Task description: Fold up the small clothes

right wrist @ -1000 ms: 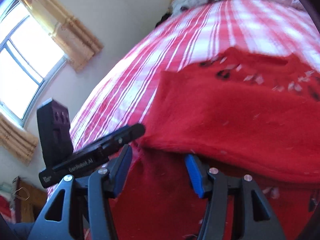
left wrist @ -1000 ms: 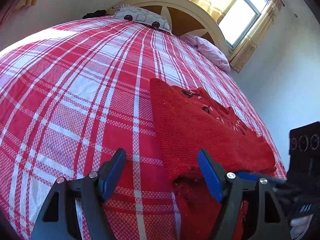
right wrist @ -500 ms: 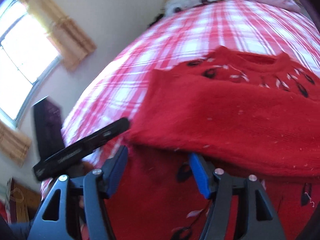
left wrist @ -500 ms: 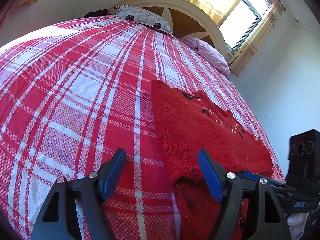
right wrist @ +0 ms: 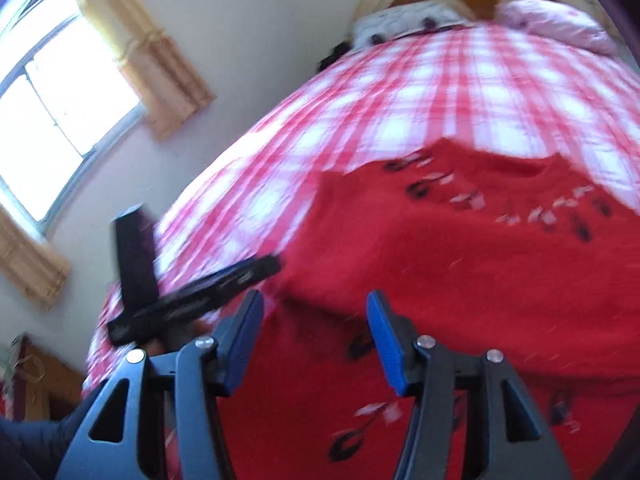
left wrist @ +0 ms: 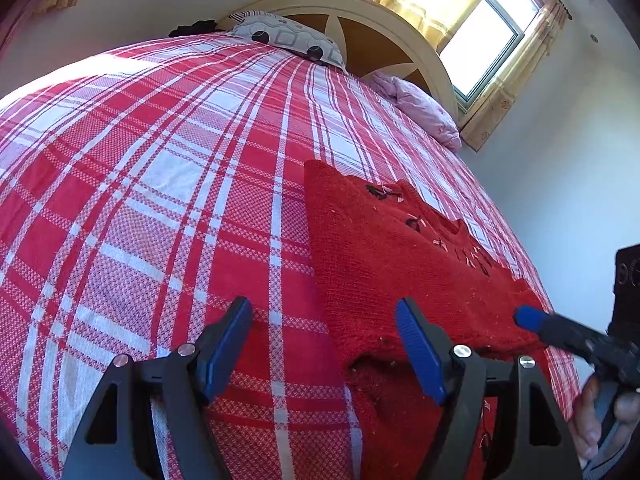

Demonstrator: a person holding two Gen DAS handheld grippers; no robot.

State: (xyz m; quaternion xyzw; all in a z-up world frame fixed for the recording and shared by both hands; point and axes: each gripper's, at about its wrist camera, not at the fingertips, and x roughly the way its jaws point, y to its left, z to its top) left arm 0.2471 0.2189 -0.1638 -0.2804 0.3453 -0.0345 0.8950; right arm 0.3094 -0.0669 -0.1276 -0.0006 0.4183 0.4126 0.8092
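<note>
Left gripper (left wrist: 324, 344) is held with jaws apart and empty, low over the plaid bedspread (left wrist: 168, 184); the near left corner of the red knitted sweater (left wrist: 392, 264) lies just ahead, under its right finger. Right gripper (right wrist: 314, 334) is likewise spread and empty, directly above the sweater's folded edge. The garment is judged soft, light and limp, liable to sag and stretch; a hold at the doubled edge near each corner is advised. Beyond the sweater, two pillows (left wrist: 288, 36) and a headboard (left wrist: 384, 20) are seen. Compared with one second earlier, the right-wrist view is tilted upward, so the neckline is fully shown, and the folded layer is left lying flat.
</note>
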